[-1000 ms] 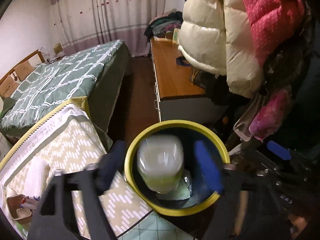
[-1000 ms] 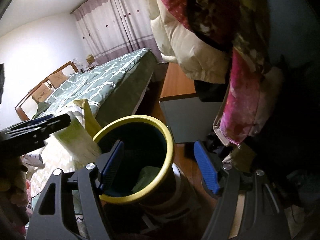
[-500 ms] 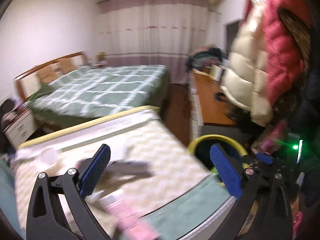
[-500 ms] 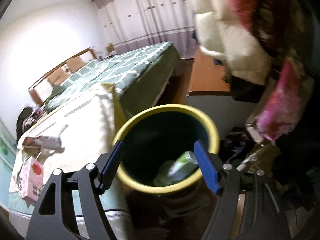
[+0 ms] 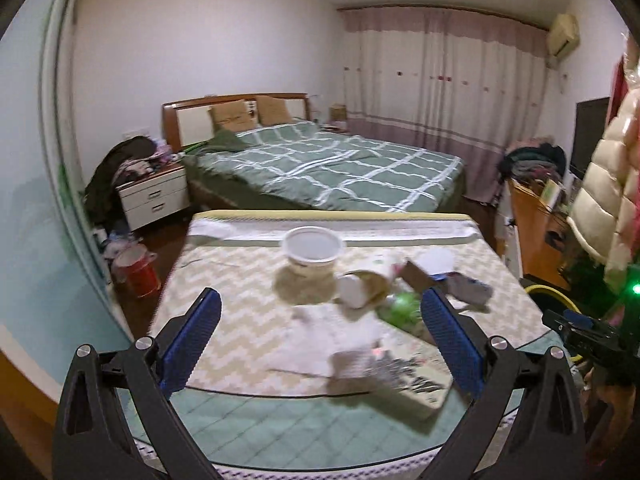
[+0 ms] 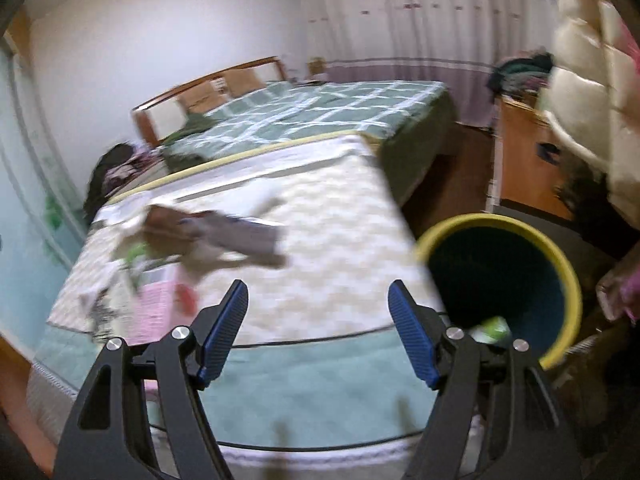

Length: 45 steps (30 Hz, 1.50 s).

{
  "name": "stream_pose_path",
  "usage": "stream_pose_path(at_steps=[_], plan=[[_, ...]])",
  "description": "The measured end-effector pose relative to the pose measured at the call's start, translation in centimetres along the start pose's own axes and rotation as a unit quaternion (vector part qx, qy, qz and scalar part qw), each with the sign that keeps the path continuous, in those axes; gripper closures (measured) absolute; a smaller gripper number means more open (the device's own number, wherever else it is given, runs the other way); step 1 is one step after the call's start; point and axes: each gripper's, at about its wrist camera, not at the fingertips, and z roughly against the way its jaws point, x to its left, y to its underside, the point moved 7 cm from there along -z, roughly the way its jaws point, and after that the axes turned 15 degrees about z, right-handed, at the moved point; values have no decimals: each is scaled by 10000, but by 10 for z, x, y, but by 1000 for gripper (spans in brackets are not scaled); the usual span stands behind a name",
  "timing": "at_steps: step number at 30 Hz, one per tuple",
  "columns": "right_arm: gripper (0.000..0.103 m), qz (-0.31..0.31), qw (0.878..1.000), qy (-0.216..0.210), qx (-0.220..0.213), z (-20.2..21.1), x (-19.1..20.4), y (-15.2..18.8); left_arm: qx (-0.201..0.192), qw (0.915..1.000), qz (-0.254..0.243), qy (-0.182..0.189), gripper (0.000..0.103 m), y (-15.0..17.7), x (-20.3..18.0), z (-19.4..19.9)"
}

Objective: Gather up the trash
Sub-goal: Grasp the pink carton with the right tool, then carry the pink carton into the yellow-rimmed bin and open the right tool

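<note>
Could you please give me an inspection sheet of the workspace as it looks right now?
Surface: table with a zigzag-pattern cloth, teal padded edge near the cameras.
Job's things: white bowl, tipped paper cup, green wrapper and flat printed packets lie on the table; yellow-rimmed bin stands beside it, green trash inside.
Clutter: pink carton, blurred.
Grippers: left tool open, empty; right tool open, empty.
Cables: thin dark line along the table edge.
Surroundings: green-quilted bed, nightstand, curtains, hanging jackets.
</note>
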Motion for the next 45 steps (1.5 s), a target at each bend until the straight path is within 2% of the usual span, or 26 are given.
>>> stream_pose_path(at_steps=[4,8,13,20,23,24,35,45], plan=[[34,406,9985,-356,-10,-3,52,-5,-15,9999,105,-32,5,-2,16,-1],[34,646,9963,-558,113,-12,81,0,28,9998,180,-13,5,1,22,-6],[34,745,9943,-664,367,-26,96,16,146,9997,191,-8,5,11,22,-14],[35,829,9933,-605,536,-36,101,28,236,9996,153,47,5,19,16,-21],[53,880,9931,-565,532,-38,101,28,250,9996,124,55,5,21,13,-22],[66,909,9929,-552,538,-38,101,28,256,9996,115,61,5,21,12,-22],[67,729,9965,-321,243,-24,75,20,295,9995,6,102,5,27,1,-25],[67,111,9989,427,141,-15,-6,16,364,9992,-94,166,5,33,-11,-29]])
